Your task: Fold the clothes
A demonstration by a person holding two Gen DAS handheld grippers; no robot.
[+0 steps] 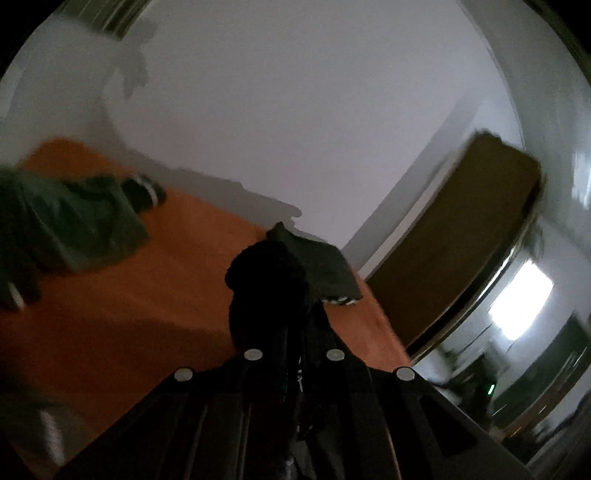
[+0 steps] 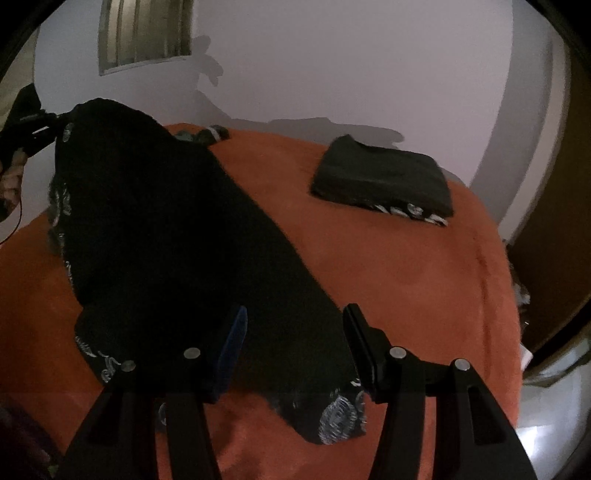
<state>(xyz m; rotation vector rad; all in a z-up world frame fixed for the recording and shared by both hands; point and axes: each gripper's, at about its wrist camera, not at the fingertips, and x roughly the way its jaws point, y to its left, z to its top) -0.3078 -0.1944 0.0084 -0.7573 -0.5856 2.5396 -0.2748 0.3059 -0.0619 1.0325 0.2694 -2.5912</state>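
Note:
A black garment with white print (image 2: 177, 236) is stretched across the orange bed cover (image 2: 406, 280). My left gripper (image 1: 291, 325) is shut on one end of it (image 1: 266, 295) and holds that end raised; it also shows at the far left of the right wrist view (image 2: 40, 122). My right gripper (image 2: 295, 321) is open, its fingers either side of the garment's near end, which lies on the cover. A folded dark garment (image 2: 384, 181) lies at the back right of the bed, also seen in the left wrist view (image 1: 328, 273).
A crumpled green garment (image 1: 70, 221) lies on the cover at the left. A white wall (image 2: 332, 66) stands behind the bed. A brown door (image 1: 454, 236) is at the right. A window (image 2: 144, 33) is upper left.

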